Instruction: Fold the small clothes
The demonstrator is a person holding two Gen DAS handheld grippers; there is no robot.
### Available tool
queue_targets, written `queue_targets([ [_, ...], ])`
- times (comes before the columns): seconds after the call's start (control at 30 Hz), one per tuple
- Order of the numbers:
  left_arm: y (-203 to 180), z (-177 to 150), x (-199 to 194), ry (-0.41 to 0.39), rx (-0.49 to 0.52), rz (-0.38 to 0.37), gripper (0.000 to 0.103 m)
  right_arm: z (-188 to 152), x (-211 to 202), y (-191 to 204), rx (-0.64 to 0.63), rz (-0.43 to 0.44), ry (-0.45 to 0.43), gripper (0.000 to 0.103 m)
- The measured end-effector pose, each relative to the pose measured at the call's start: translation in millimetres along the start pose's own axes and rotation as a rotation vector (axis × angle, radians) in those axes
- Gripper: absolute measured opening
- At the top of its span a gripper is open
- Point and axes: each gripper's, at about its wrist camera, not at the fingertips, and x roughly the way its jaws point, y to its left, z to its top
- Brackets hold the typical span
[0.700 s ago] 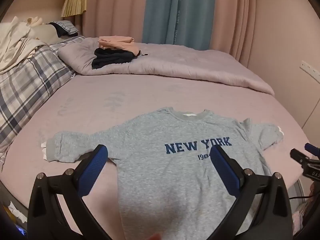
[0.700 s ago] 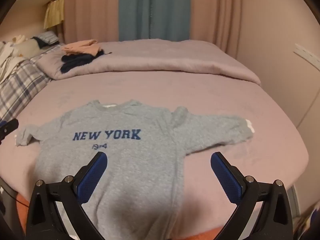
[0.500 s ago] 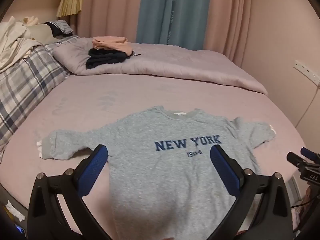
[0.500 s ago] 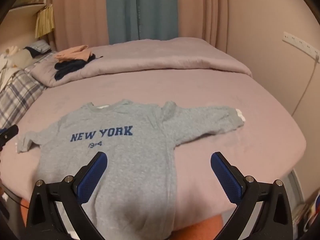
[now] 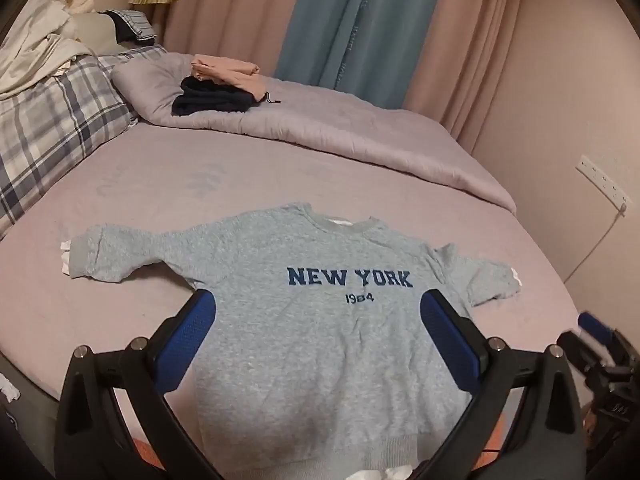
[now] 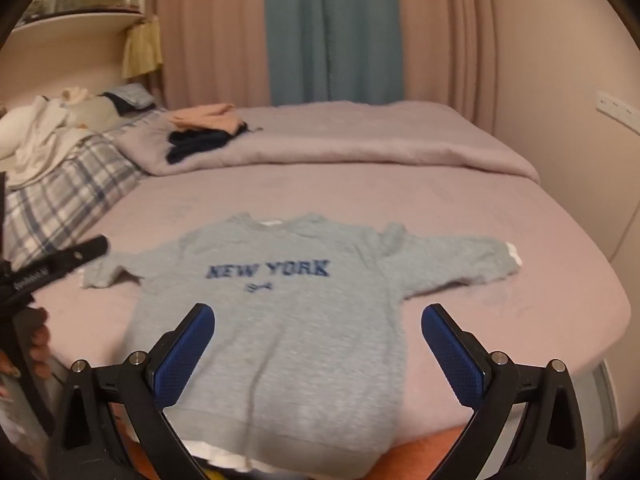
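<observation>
One grey sweatshirt [image 5: 320, 320], printed NEW YORK, lies flat and face up at the centre of your frames on the bed [image 5: 180, 176], sleeves spread, hem at the near edge. Your left gripper [image 5: 318, 330] and right gripper [image 6: 318, 330] hover above it with jaws wide apart, holding nothing. Upper left: folded clothes [image 5: 218, 88] stacked on a quilt [image 5: 360, 136]; plaid pillow [image 5: 52, 120] beside it.

One grey sweatshirt [image 5: 320, 320], two folded garments [image 5: 220, 88], two tools [image 5: 318, 312]
</observation>
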Motion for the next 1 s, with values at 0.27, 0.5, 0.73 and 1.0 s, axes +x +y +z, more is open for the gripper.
queue_targets([
  [0.27, 1.7, -3.2, -13.4, 0.016, 0.001, -0.016, 0.103, 15.3, -13.5, 31.5, 0.005, 0.089, -0.087, 0.103],
  [0.5, 2.5, 3.1, -13.1, 0.001, -0.002, 0.023, 0.103, 30.2, -12.7, 50.4, 0.035, 0.200, -0.135, 0.103],
  [0.73, 4.0, 0.5, -6.6, 0.025, 0.024, 0.047, 0.103, 31.2, -0.5, 61.8, 0.026, 0.112, -0.163, 0.103],
  [1.0, 9.3, 0.0, 19.4, 0.102, -0.035, 0.044, 0.102, 29.1, 29.4, 55.2, 0.027, 0.095, -0.096, 0.103],
])
